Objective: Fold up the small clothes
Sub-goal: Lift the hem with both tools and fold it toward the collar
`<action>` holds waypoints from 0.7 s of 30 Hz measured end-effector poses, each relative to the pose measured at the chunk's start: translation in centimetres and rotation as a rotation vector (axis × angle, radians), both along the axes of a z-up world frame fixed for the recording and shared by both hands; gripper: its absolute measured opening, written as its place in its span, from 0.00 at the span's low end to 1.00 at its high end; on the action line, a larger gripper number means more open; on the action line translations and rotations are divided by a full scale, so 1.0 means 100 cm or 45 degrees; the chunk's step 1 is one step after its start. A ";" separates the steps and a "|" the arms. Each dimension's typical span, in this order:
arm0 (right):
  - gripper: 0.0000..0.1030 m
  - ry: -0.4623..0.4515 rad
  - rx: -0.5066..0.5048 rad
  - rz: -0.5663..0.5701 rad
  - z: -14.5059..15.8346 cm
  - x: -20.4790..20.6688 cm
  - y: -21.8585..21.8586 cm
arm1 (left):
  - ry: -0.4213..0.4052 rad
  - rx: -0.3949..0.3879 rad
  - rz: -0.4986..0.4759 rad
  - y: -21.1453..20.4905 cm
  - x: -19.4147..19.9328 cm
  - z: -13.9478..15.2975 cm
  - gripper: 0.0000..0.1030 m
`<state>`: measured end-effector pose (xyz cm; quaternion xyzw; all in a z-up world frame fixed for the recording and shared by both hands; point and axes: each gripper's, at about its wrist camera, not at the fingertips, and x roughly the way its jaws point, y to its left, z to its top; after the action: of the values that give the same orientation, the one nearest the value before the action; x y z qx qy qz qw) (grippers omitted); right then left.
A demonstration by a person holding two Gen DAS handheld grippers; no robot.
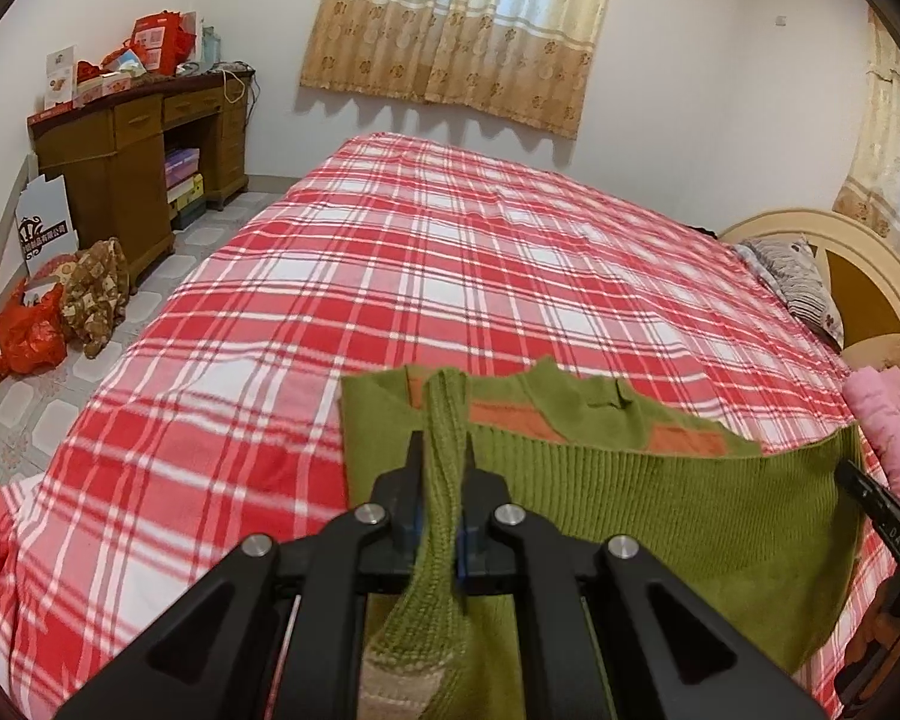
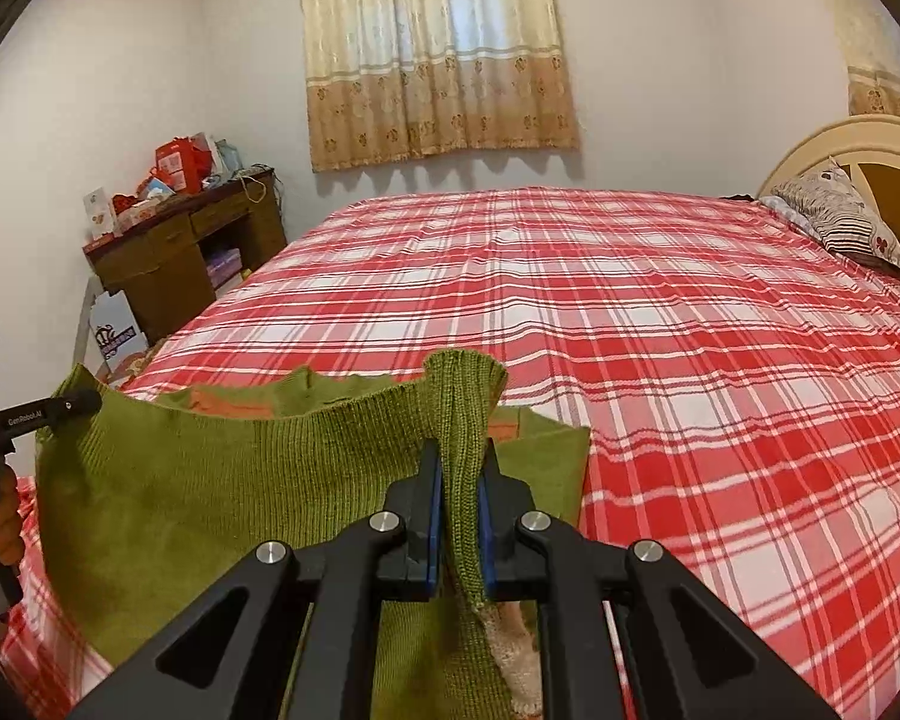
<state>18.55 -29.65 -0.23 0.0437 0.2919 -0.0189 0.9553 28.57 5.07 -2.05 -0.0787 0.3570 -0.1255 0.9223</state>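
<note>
A small green knit sweater (image 1: 678, 498) with orange bands hangs stretched between both grippers above the near edge of the bed. My left gripper (image 1: 442, 450) is shut on a bunched ribbed edge of the sweater. My right gripper (image 2: 462, 462) is shut on the opposite ribbed edge of the same sweater (image 2: 210, 498). The upper edge sags between the two grips, and the lower part drapes out of sight under the gripper bodies. Each gripper shows at the side of the other's view: the right one (image 1: 870, 498), the left one (image 2: 60, 408).
A bed with a red and white plaid cover (image 2: 660, 330) spreads ahead. A patterned pillow (image 2: 840, 222) leans at the headboard, a pink garment (image 1: 894, 438) lies at the bed's right edge. A cluttered wooden desk (image 1: 132, 150) and bags (image 1: 30, 336) stand on the floor at left.
</note>
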 end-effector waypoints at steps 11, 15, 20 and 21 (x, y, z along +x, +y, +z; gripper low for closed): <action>0.09 0.015 -0.033 -0.071 -0.012 0.072 -0.018 | -0.014 0.048 0.039 -0.027 0.066 0.001 0.06; 0.09 0.056 -0.072 -0.108 -0.036 0.102 -0.023 | 0.021 0.066 0.092 -0.037 0.095 -0.017 0.06; 0.09 0.134 -0.065 -0.155 -0.069 0.128 -0.036 | 0.067 0.123 0.188 -0.037 0.120 -0.047 0.06; 0.09 0.153 -0.055 -0.161 -0.074 0.129 -0.038 | 0.077 0.142 0.197 -0.038 0.122 -0.054 0.06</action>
<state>31.48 -33.42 -7.59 0.0403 0.3449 -0.0880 0.9336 40.82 1.26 -7.43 -0.0584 0.3841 -0.0313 0.9209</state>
